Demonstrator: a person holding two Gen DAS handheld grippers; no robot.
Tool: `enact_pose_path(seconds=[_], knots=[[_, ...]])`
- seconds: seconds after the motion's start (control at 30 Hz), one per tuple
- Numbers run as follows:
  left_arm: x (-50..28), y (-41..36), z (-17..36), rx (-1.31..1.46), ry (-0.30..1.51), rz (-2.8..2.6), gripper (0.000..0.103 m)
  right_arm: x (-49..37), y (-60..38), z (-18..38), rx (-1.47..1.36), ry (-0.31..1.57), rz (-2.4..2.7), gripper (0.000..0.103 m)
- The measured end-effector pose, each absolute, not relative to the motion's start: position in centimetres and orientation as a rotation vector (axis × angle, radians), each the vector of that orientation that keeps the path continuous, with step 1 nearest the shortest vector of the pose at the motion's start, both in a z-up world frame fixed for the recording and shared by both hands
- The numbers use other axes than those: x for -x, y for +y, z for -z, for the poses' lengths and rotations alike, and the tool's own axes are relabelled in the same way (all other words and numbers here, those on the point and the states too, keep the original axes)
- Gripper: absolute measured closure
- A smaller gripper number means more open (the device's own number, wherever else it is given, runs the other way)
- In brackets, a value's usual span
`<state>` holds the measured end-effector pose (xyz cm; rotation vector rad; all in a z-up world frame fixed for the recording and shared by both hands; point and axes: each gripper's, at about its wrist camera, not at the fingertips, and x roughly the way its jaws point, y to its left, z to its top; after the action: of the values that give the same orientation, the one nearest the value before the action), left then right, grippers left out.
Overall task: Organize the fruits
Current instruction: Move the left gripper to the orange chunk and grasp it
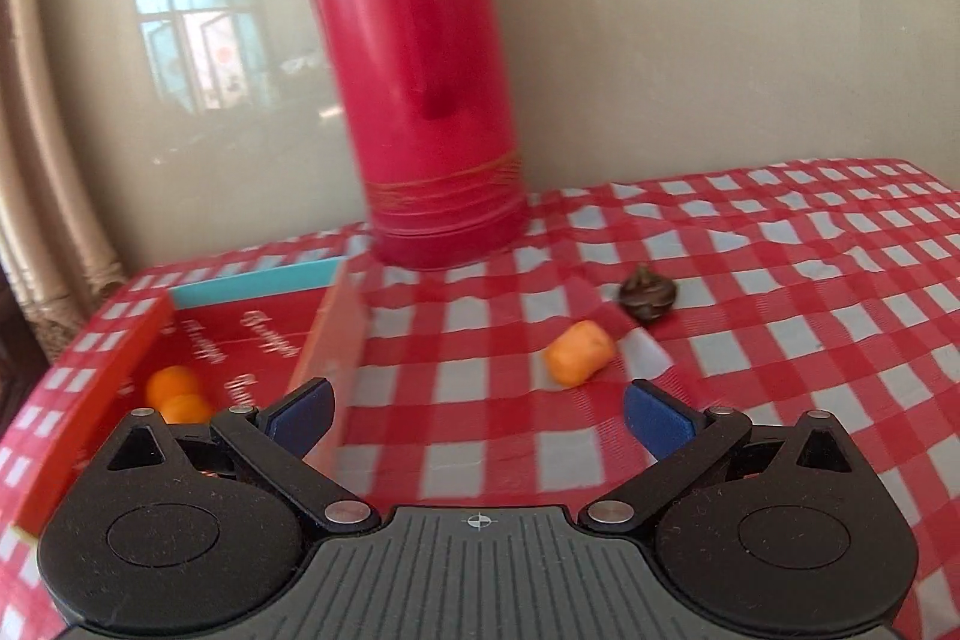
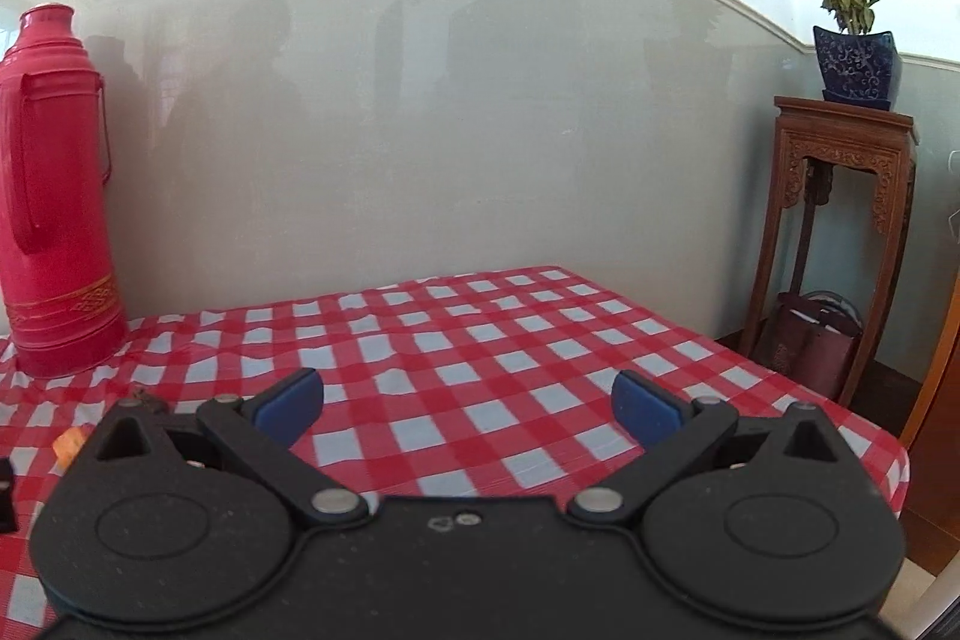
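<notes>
Fruit lay in two places on the red-and-white checked tablecloth (image 1: 750, 340): two small oranges (image 1: 177, 394) sat touching each other inside the shallow red cardboard box (image 1: 333, 340) at the table's left edge, while an orange, stubby fruit piece (image 1: 579, 352) rested on the cloth out in the open, to the right of the box wall. Just beyond it, toward the back edge, was a dark brown, knobbly item (image 1: 648, 300), too blurred for me to name. My left gripper (image 1: 477, 415) hovered low over the cloth with its blue-padded fingers spread wide and nothing between them; its left finger (image 1: 303, 415) hung over the box's right wall, and the orange piece lay ahead of the right finger, apart from it. A tall red thermos flask (image 1: 420, 70) stood upright at the back edge against the pale wall, behind the box's far right corner. My right gripper (image 2: 468, 406) was likewise spread and empty, held above bare cloth nearer the table's right edge, well apart from the fruit. Past that edge stood a carved wooden stand (image 2: 840, 196) carrying a potted plant (image 2: 855, 40).
</notes>
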<state>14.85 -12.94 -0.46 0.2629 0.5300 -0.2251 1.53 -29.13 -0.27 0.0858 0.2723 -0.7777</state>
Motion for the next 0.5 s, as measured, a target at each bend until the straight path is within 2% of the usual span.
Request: enact_pose_path(seconds=[0.1, 0.17, 0.33, 0.4, 0.47, 0.5], knots=[[-16.7, -14.9, 1.0, -0.258, 0.548, 0.25, 0.001, -1.0, -29.7, 0.4, -0.061, 0.261, 0.81, 0.006], [-17.7, -15.7, 1.5, -0.265, 0.557, 0.262, 0.016, -0.7, -30.1, 0.4, -0.052, 0.254, 0.826, 0.006], [-20.6, -16.9, 3.1, -0.236, 0.614, 0.262, 0.02, -0.3, -31.3, 0.7, -0.066, 0.263, 0.836, 0.006], [-21.3, -17.0, 3.6, -0.224, 0.638, 0.269, 0.031, -0.2, -31.7, 0.9, -0.078, 0.271, 0.838, 0.006], [-21.8, -17.4, 4.2, -0.225, 0.671, 0.288, 0.048, -0.2, -31.9, 0.9, -0.086, 0.27, 0.839, 0.006], [-21.9, -17.6, 4.5, -0.23, 0.68, 0.295, 0.051, -0.2, -31.9, 0.9, -0.087, 0.269, 0.841, 0.006]])
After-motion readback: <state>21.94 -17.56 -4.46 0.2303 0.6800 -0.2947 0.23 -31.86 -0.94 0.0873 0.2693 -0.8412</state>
